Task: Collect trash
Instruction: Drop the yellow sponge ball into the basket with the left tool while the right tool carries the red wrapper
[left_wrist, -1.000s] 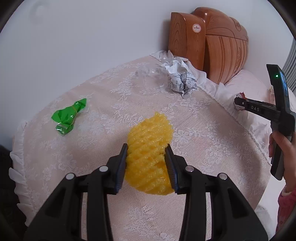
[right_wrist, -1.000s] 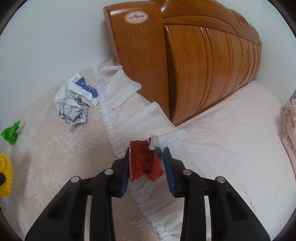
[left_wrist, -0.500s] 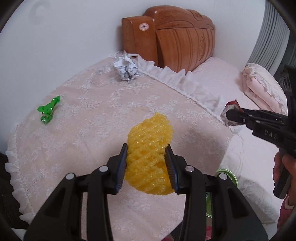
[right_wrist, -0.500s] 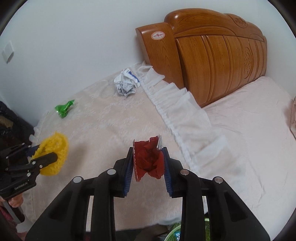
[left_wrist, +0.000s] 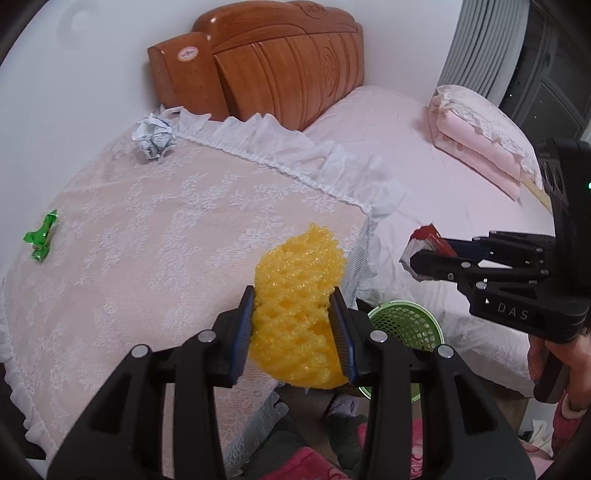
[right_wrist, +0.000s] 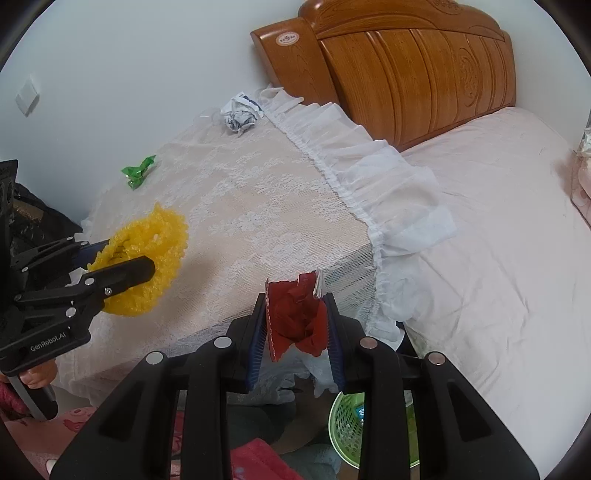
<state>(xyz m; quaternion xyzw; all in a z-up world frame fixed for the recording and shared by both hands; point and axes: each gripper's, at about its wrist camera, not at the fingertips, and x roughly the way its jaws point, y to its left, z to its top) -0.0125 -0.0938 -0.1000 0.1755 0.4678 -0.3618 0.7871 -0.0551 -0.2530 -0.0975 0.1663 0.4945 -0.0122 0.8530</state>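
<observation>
Both claws have drawn back from the lace-covered tabletop (left_wrist: 155, 236) since a second ago, so that a green mesh wastebasket (left_wrist: 410, 325) on the floor now shows below them. In the left claw (left_wrist: 297, 325), the yellow foam fruit net (left_wrist: 299, 295) sits clamped between the blue-padded fingers, held over the tabletop's near corner and just beside the basket's rim. Holding a crumpled red wrapper (right_wrist: 297, 317), the right claw (right_wrist: 297, 332) is closed on it above the gap between tabletop and bed (right_wrist: 498, 229), with the basket partly hidden under its right finger. A green wrapper (left_wrist: 40, 236) and a crumpled paper ball (left_wrist: 153, 136) lie on the tabletop, well apart, the ball near the wooden headboard (left_wrist: 280, 62).
</observation>
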